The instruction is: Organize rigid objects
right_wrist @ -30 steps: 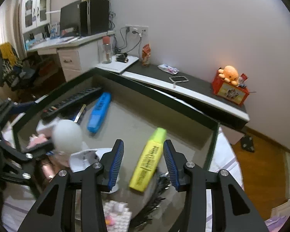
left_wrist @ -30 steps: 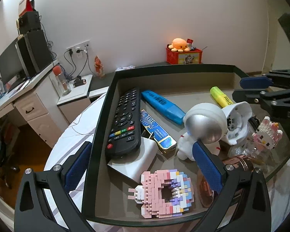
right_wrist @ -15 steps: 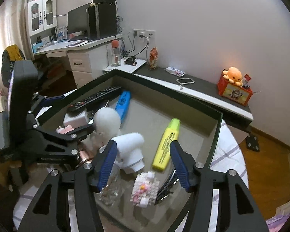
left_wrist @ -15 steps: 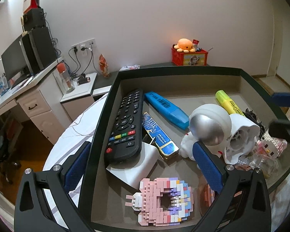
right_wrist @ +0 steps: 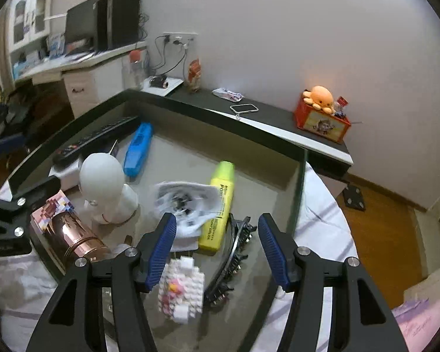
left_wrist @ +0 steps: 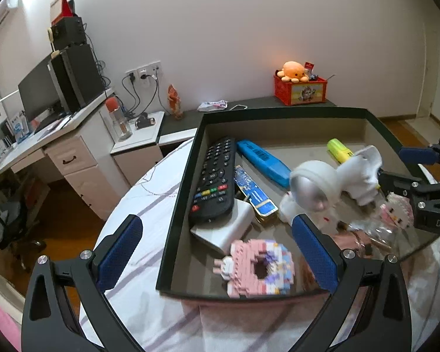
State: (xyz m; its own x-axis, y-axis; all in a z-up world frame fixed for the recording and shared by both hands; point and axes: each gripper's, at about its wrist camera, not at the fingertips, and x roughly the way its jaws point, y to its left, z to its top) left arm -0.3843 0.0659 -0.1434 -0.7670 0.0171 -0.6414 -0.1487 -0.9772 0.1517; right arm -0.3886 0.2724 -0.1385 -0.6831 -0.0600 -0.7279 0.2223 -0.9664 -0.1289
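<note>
While the yellow highlighter (right_wrist: 219, 205) lay loose in the dark tray (right_wrist: 300, 176), the right gripper (right_wrist: 217, 252), jaws spread and empty, stood between picks, the left gripper (left_wrist: 220, 252) likewise open, so the next move called for choosing another item.

Left gripper (left_wrist: 217, 246): angled downward, blue-padded jaws spread wide, nothing between the pads. Right gripper (right_wrist: 217, 249): angled downward, jaws parted about halfway, having just been opening, pads pressing on nothing.
</note>
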